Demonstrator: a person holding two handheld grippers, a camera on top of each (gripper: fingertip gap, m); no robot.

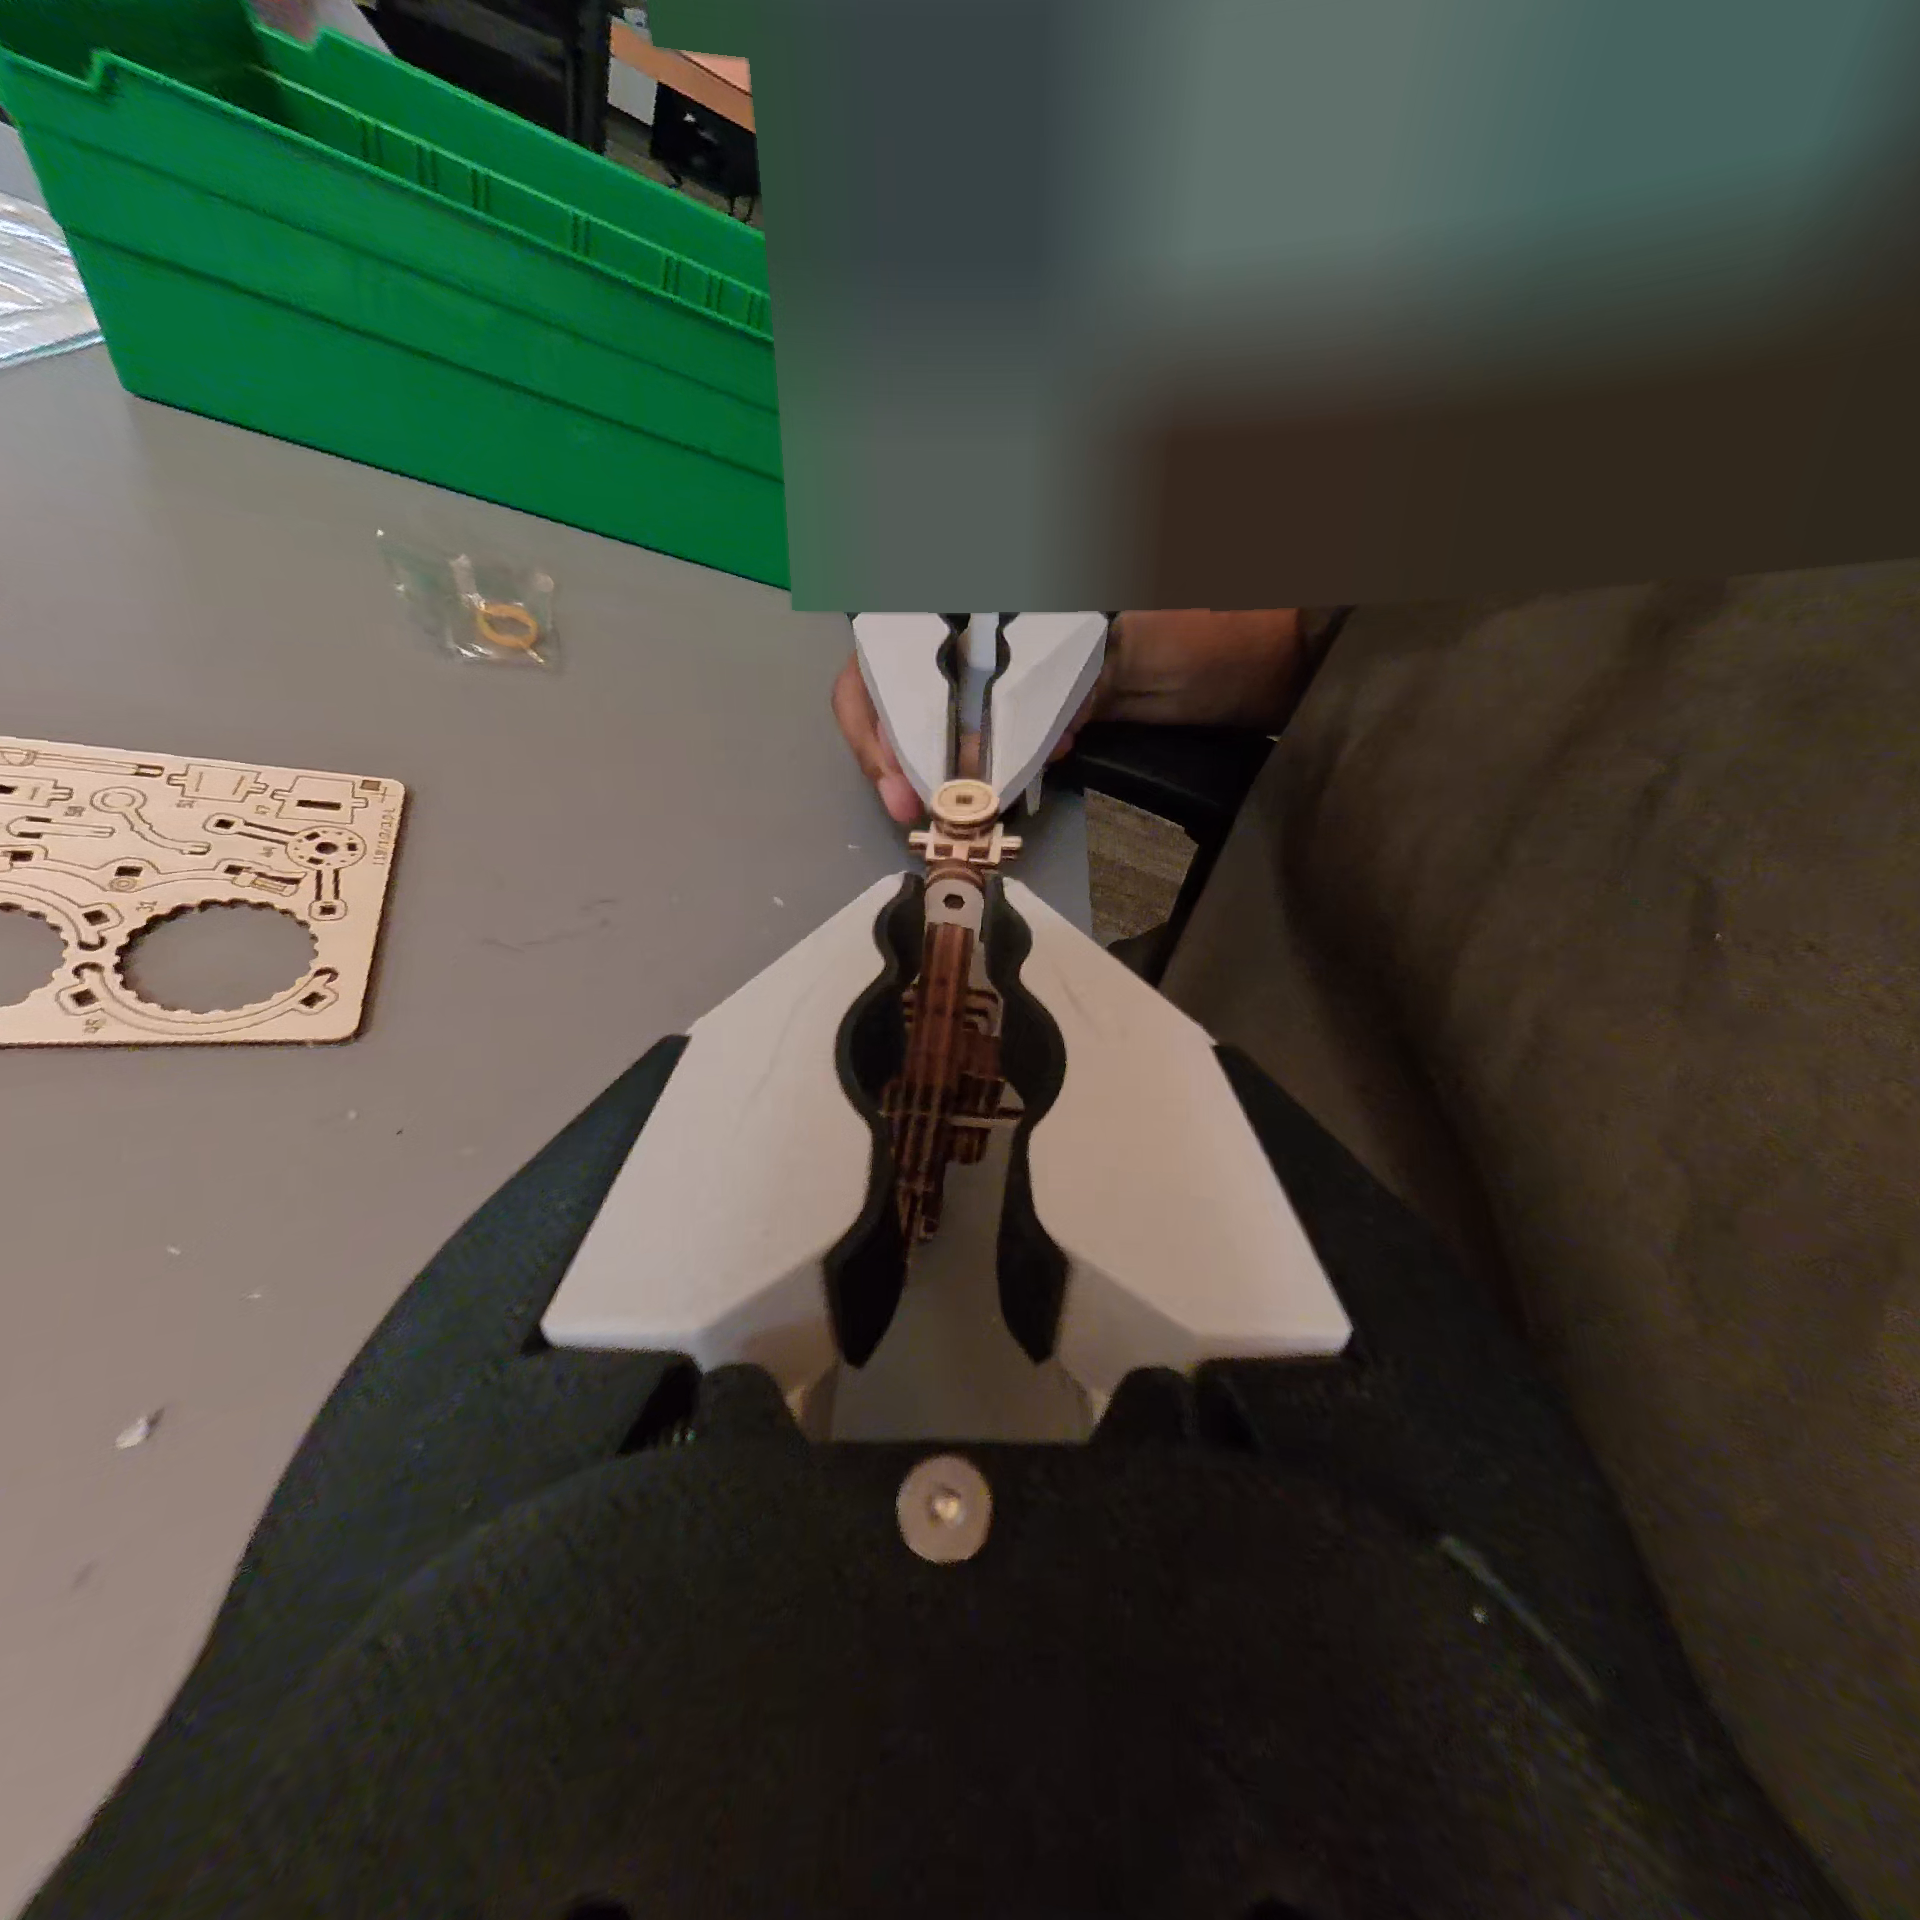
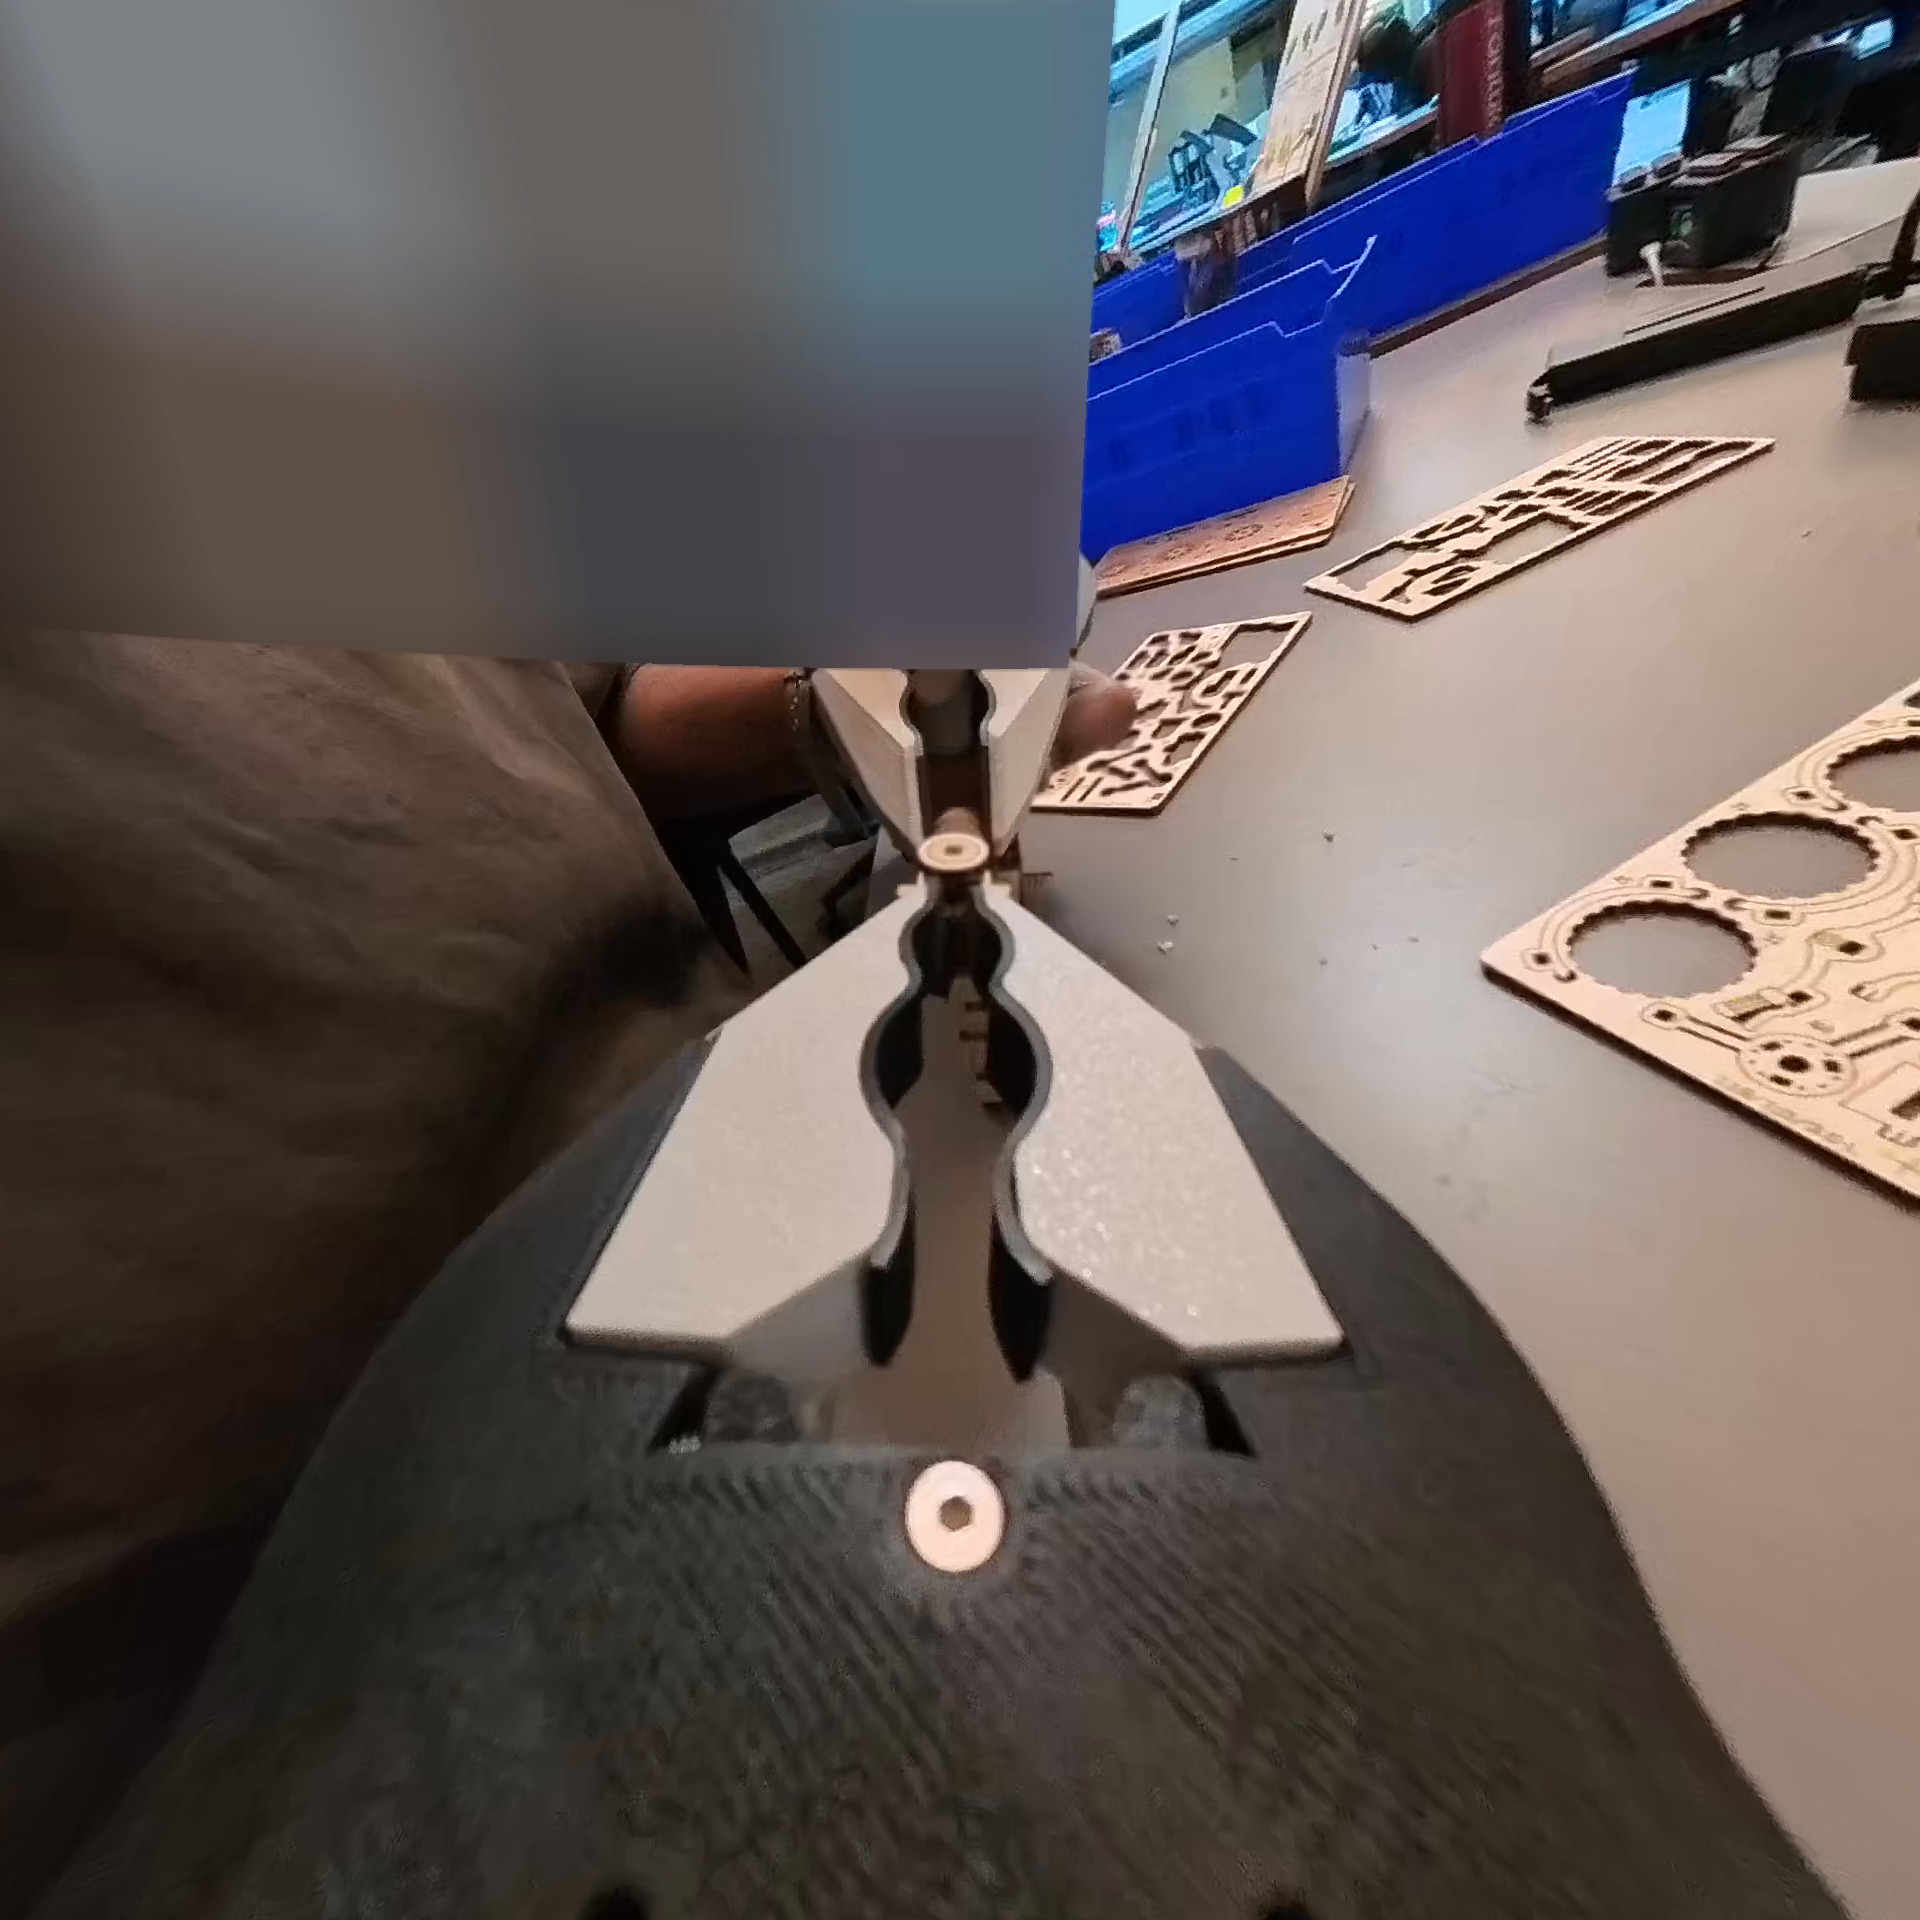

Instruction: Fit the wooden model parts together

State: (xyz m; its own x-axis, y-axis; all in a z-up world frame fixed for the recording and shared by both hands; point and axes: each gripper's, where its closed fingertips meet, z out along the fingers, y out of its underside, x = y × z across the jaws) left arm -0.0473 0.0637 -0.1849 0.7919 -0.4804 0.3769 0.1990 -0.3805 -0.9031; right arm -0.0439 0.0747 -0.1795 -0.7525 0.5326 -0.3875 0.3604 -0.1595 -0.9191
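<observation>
My left gripper (image 1: 956,888) is shut on a dark brown layered wooden assembly (image 1: 951,1029) that stands upright between its fingers. A pale cross piece and a round wooden disc (image 1: 966,805) sit at the assembly's far end. My right gripper (image 1: 971,774) faces it tip to tip, and its fingertips meet at the disc. In the right wrist view my right gripper (image 2: 951,899) is closed, with thin wooden pieces (image 2: 971,1023) showing between its fingers. The disc (image 2: 951,852) lies just beyond its tips, with the left gripper (image 2: 951,821) behind it. Both are held above the grey table's (image 1: 520,1091) edge.
A green bin (image 1: 416,291), a small plastic bag (image 1: 499,613) and a punched wooden sheet (image 1: 187,894) lie to the left. Several punched sheets (image 2: 1538,520) (image 2: 1174,717) (image 2: 1766,977) and blue bins (image 2: 1226,405) lie to the right. A person's dark clothing (image 1: 1558,1039) is close by. The grippers are tip to tip, or close to it.
</observation>
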